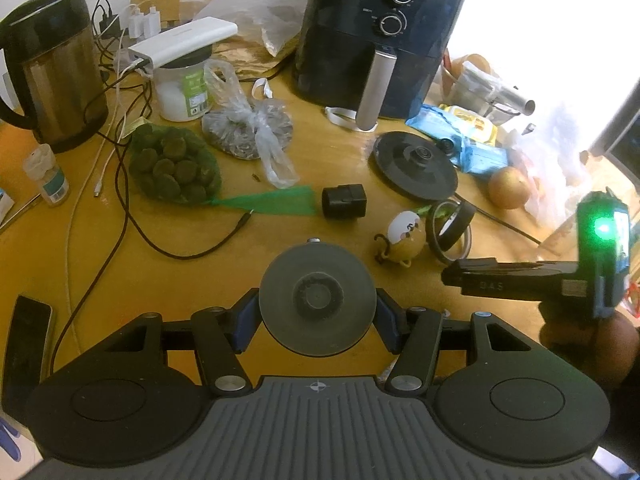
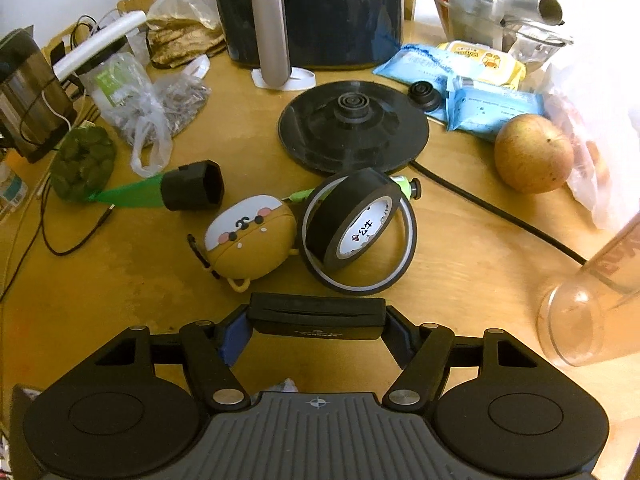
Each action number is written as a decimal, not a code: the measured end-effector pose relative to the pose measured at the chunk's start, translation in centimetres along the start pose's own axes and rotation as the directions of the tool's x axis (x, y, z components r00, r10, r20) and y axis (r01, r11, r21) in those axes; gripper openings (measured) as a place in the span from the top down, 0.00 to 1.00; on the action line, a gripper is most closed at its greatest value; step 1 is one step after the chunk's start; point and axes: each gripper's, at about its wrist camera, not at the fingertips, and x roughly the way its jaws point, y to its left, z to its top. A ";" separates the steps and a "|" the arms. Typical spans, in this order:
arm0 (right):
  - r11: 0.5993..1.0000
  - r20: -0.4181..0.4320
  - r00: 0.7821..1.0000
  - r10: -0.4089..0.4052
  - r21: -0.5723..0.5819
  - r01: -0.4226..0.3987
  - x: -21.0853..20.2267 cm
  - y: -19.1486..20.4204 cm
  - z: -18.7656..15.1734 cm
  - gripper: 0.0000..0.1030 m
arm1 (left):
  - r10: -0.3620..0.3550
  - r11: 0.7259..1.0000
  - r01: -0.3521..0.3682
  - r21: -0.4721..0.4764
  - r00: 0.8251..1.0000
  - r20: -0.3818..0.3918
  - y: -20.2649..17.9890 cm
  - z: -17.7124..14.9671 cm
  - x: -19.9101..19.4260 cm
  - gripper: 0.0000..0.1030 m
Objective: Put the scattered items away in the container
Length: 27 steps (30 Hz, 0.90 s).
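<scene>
My left gripper (image 1: 317,314) is shut on a grey round disc (image 1: 316,280), its blue pads pressing both edges, just above the wooden table (image 1: 180,280). My right gripper (image 2: 316,322) is shut on a flat black box (image 2: 316,314), held crosswise between its pads; the same box (image 1: 500,280) shows at the right of the left wrist view. Just beyond it lie a yellow cartoon earbud case (image 2: 250,240), a black tape roll (image 2: 356,220) leaning in a thin black ring, and a black adapter cube (image 2: 194,190). A clear plastic cup (image 2: 576,320) lies at the right.
A kettle base (image 2: 354,124) with its black cord (image 2: 500,212) sits behind the tape. An air fryer (image 1: 380,32), a kettle (image 1: 52,64), a green net bag (image 1: 174,164), wipes packs (image 2: 492,108) and a round fruit (image 2: 532,152) crowd the back. A phone (image 1: 28,348) lies near left.
</scene>
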 end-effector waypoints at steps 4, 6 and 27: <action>1.000 0.015 1.000 0.002 0.004 -0.002 -1.9 0.0 -0.2 0.31 | -0.007 1.000 0.007 0.013 1.000 0.002 -0.1 0.1 0.1 0.44; 1.000 0.023 1.000 0.010 0.003 -0.010 -2.8 0.1 -0.3 0.31 | -0.008 1.000 0.008 0.020 1.000 0.002 -0.3 0.1 0.1 0.44; 0.999 0.072 0.997 0.034 -0.004 -0.033 -11.2 1.1 -1.8 0.30 | -0.055 0.996 0.054 0.066 0.998 0.022 -1.1 0.7 -0.7 0.44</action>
